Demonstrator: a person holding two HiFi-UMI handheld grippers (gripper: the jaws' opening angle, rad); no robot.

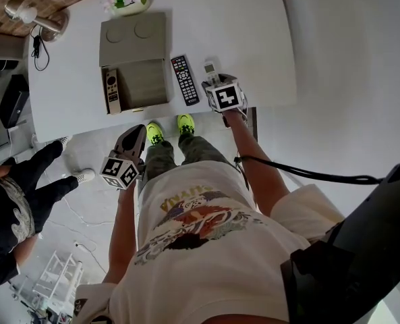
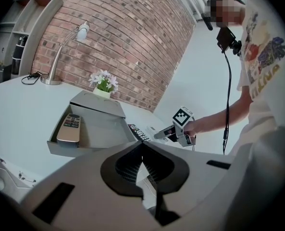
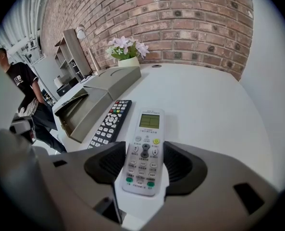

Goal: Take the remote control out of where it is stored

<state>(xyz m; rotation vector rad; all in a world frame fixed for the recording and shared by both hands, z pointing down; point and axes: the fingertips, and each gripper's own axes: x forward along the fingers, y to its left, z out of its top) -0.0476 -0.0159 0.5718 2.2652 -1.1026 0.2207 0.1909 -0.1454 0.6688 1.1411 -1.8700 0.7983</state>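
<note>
1. Clamping the white remote [image 3: 146, 129] by its sides, R gripper [image 3: 144, 148] sat over the table [image 1: 247, 32], just beside the black remote [image 1: 184, 79] – both out, looked like
2. Storage box [image 1: 133, 39]: tray open w/ beige remote [image 1: 111, 90] lying inside – one left, I'd say
3. L gripper [image 2: 142, 148] was closed, empty, well back

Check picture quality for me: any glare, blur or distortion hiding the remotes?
Head view: strong fisheye, bright white table, black remote legible. Left gripper view: dark round vignette, bowed brick wall, gold remote sharp. Right gripper view: white remote crisp, no glare on its screen.
</note>
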